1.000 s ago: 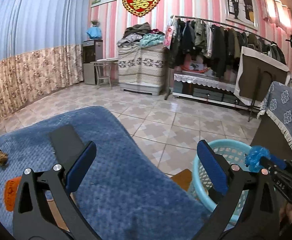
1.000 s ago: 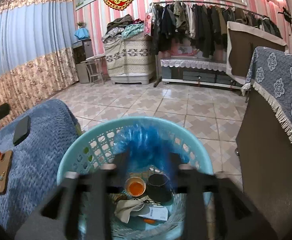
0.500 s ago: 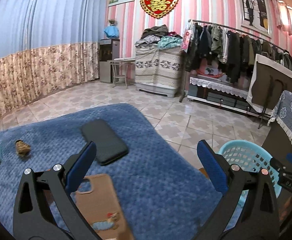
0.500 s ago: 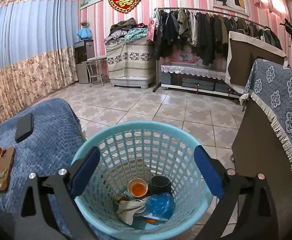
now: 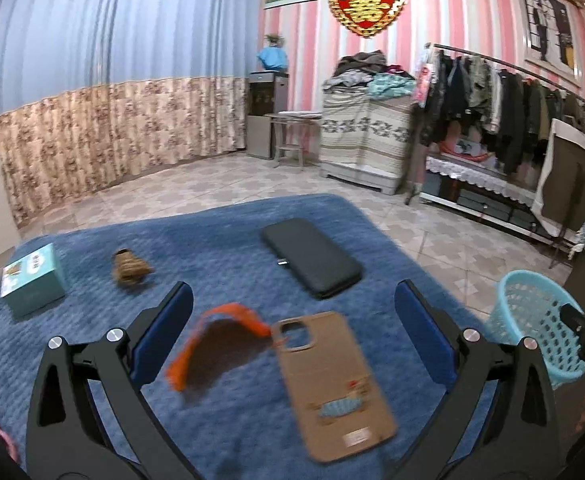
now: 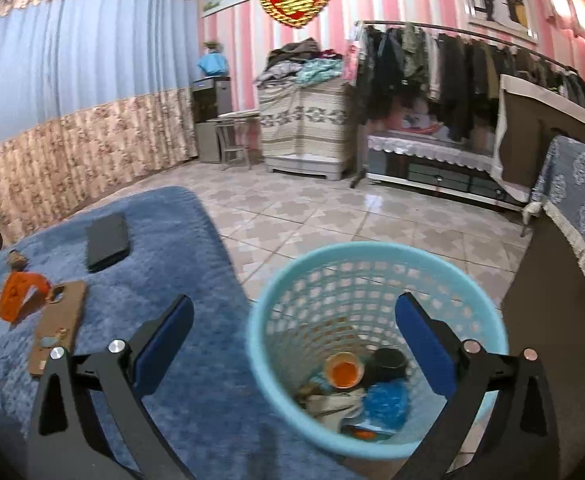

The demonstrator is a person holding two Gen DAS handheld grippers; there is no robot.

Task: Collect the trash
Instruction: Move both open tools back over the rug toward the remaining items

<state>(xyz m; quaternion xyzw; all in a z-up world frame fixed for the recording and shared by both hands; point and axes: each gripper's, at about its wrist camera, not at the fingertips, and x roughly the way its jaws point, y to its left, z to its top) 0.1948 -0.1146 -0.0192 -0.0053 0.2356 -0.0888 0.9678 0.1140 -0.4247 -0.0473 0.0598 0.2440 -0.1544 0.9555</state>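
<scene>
Swung further across the blue blanket [image 5: 228, 236] since half a second ago, the left gripper [image 5: 292, 332] is now held above a new stretch of it: the orange wrapper [image 5: 216, 340], unseen in its earlier view, is brought in just below the spread fingers, with the brown phone case [image 5: 332, 384] touching its right tip. Both left jaws are set wide apart and nothing is gripped between them. The black phone [image 5: 312, 256] is found farther back than before, the small brown scrap [image 5: 130, 268] has been shifted toward the middle, and the teal box [image 5: 32, 280] is now shown whole at the left edge.

On the other side, the right gripper [image 6: 292, 344] has been drawn slightly to the left of its earlier place, so the turquoise basket [image 6: 276, 308] is now framed beneath the right finger instead of centred. Its jaws are likewise held fully open, empty. The crumpled blue bag [image 6: 386, 402], gripped a second ago and already lying loose half a second ago, is seen resting at the bottom of the basket, beside the orange cup [image 6: 344, 370] and a dark cup [image 6: 388, 362], with pale paper scraps [image 6: 332, 402] next to it. The basket is stood on the tiled floor [image 6: 332, 216], just beside the blanket's edge.
</scene>
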